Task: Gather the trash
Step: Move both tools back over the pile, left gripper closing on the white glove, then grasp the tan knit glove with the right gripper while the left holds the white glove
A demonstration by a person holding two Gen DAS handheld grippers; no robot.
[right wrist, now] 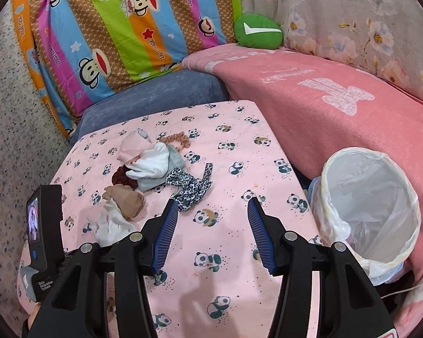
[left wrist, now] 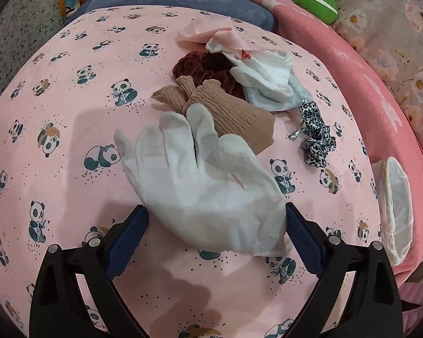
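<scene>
Seen from the left wrist, the left gripper (left wrist: pixel 217 211) is pointing down at a pink panda-print cloth (left wrist: pixel 56 129), its jaws standing wide apart and unclenched. A white glove (left wrist: pixel 206 180) is lying flat between the blue pads, its cuff end reaching both of them, though I cannot tell whether either pad is pressing on it. Just beyond the glove's fingertips a beige ribbed sock (left wrist: pixel 234 112) is lying, partly under the glove. Further ahead a dark red velvet scrunchie (left wrist: pixel 206 67) is sitting, with a white sock (left wrist: pixel 265 79) to its right and a pale pink cloth (left wrist: pixel 203 35) beyond both. Ahead and to the right of the jaws a leopard-print scrunchie (left wrist: pixel 315 135) is lying apart from the pile. At the far right edge the rim of a bag-lined bin (left wrist: pixel 394 202) is showing.

Seen from the right wrist, the right gripper (right wrist: pixel 211 219) is hanging over the same cloth (right wrist: pixel 239 129), released, with only bare cloth between its blue pads. The leopard-print scrunchie (right wrist: pixel 189 188) is lying just ahead of the left fingertip. Ahead and to the left, the pile is showing: white glove (right wrist: pixel 112 222), beige sock (right wrist: pixel 129 200), red scrunchie (right wrist: pixel 121 178), white sock (right wrist: pixel 152 166) and pink cloth (right wrist: pixel 134 148). The left gripper's black body (right wrist: pixel 42 239) is standing at the far left. To the right of the jaws, the bin (right wrist: pixel 366 205) with its clear liner is standing off the cloth's edge, against a pink blanket (right wrist: pixel 338 104).
</scene>
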